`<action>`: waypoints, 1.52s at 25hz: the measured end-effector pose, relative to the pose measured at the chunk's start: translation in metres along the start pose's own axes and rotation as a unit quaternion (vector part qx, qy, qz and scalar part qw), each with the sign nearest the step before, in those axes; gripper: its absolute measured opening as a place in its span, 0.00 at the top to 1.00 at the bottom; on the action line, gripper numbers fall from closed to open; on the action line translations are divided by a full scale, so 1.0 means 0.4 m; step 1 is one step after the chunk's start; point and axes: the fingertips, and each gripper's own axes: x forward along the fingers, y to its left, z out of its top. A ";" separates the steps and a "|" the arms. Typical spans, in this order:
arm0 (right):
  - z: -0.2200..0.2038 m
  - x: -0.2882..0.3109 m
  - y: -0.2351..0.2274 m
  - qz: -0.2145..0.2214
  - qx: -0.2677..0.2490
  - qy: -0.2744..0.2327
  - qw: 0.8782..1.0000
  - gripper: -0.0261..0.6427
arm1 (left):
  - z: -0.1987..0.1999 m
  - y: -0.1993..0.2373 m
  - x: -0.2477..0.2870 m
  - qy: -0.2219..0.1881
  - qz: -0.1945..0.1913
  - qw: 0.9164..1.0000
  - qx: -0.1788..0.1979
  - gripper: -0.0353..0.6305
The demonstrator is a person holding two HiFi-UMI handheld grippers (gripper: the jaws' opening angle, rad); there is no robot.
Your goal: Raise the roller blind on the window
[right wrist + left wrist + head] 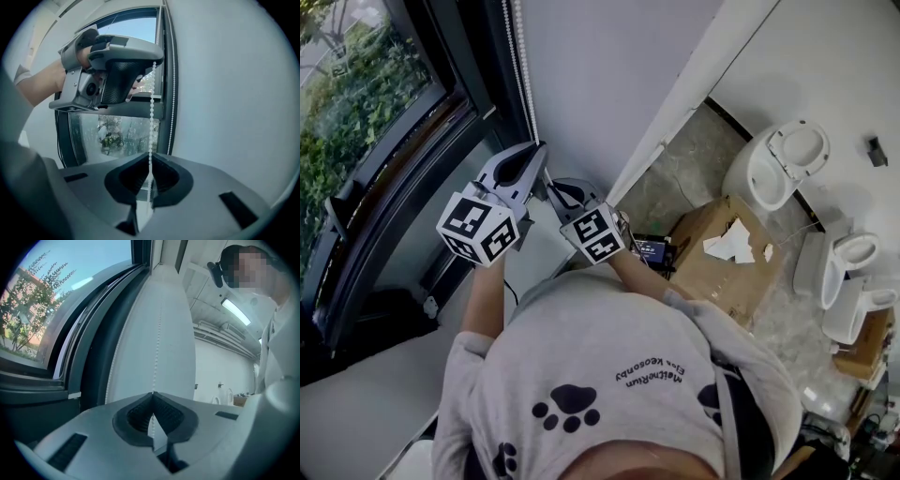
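Both grippers are clamping the bead chain beside the window.
I am holding my left gripper [152, 398] clenched on the bead chain [158, 343], which is running straight up to 12 o'clock against the white wall [609, 75]. My right gripper [150, 164] is pinching the same chain lower down, with the left one sitting at 11 o'clock above it. The window [366, 122] is filling the head view's 9 to 10 o'clock side. At 3 o'clock a cardboard box [727, 253] and toilets [783, 164] are standing on the floor, well apart from my hands.
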 end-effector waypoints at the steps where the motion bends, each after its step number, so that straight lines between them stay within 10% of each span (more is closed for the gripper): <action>1: 0.000 -0.001 0.002 0.002 0.000 -0.001 1.000 0.94 | -0.010 0.003 0.000 0.003 0.001 1.000 -0.002 0.93; 21: 0.371 -0.203 -0.081 -0.007 0.061 -0.162 0.985 0.81 | -0.053 0.018 0.008 0.005 0.004 1.000 -0.013 0.93; 38: 0.701 -0.232 -0.086 -0.006 0.000 -0.233 0.973 0.81 | -0.054 -0.011 0.010 -0.003 -0.004 1.000 -0.014 0.93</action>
